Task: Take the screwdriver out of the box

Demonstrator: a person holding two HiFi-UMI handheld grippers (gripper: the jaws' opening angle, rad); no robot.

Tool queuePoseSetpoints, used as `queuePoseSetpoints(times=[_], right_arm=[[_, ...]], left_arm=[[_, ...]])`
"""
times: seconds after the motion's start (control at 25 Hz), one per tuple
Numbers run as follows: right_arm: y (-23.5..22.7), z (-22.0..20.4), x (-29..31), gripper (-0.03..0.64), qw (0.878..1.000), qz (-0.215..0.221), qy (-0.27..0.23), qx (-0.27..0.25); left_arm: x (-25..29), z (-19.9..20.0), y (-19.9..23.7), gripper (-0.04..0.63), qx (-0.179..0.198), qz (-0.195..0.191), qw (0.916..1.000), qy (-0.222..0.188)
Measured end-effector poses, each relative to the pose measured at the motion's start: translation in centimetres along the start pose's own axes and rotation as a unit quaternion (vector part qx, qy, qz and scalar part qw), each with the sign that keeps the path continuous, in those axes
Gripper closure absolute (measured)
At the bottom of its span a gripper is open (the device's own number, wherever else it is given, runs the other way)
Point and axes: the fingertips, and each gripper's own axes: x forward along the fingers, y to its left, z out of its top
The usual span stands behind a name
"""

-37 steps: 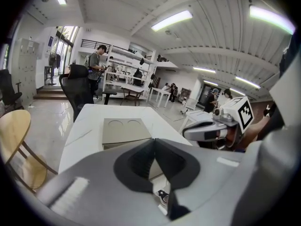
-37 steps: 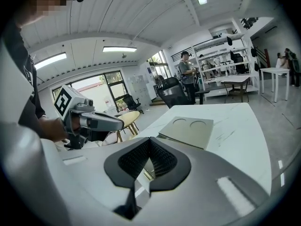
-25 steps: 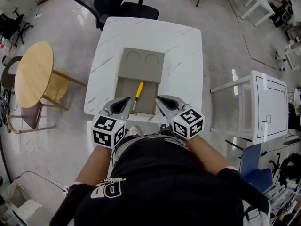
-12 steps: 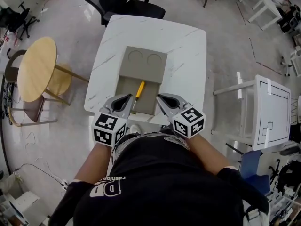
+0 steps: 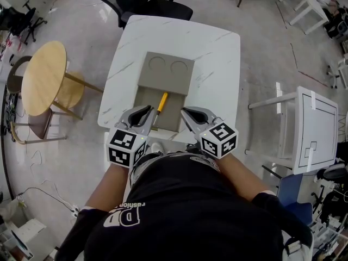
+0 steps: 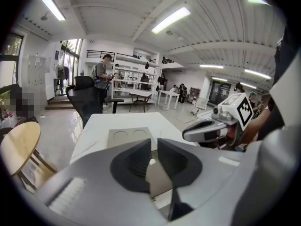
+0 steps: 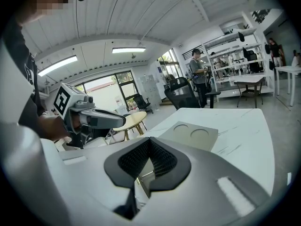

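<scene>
Left gripper (image 5: 147,110) and right gripper (image 5: 185,112) are held side by side at the near edge of the white counter (image 5: 217,53), seen from the head view. Between them lies the near end of a grey-brown box (image 5: 166,72). Its far part is flat with two round hollows, and its near part is an open tray. The screwdriver (image 5: 161,103) lies inside this tray, the yellow handle towards the far side and the thin shaft towards the person. Neither gripper touches it. A black office chair (image 5: 147,1) stands behind the counter, a round wooden table (image 5: 41,80) is at the left, and a white side table (image 5: 312,126) is at the right.

From the left gripper view, the two dark pads stand a little apart, with a narrow slit between them and nothing held there. Beyond them are the counter and the part of the box with the two hollows. The right gripper shows at the right side.

From the right gripper view, the pads are pressed together at their tips and they grasp nothing. The box lies ahead on the counter, and the left gripper shows at the left side.
</scene>
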Motion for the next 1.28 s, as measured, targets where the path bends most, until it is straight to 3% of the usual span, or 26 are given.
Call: queuePoseSetpoints(times=[0.04, 0.12, 0.64, 1.28], right_arm=[[0.0, 0.0, -0.1, 0.615, 1.000, 0.000, 0.000, 0.000], [0.0, 0.1, -0.1, 0.615, 1.000, 0.000, -0.001, 0.000], [-0.7, -0.1, -0.3, 0.617, 1.000, -0.007, -0.002, 0.005], [-3.4, -0.7, -2.3, 0.616, 0.999, -0.032, -0.009, 0.022]], left_arm=[[0.0, 0.0, -0.1, 0.479, 0.001, -0.001, 1.0000, 0.001], [0.1, 0.1, -0.2, 0.458, 0.004, -0.001, 1.0000, 0.001], [1.2, -0.8, 0.9, 0.459, 0.013, 0.014, 0.9995, 0.024], [6.5, -4.4, 2.1, 0.458, 0.023, 0.025, 0.9955, 0.089]])
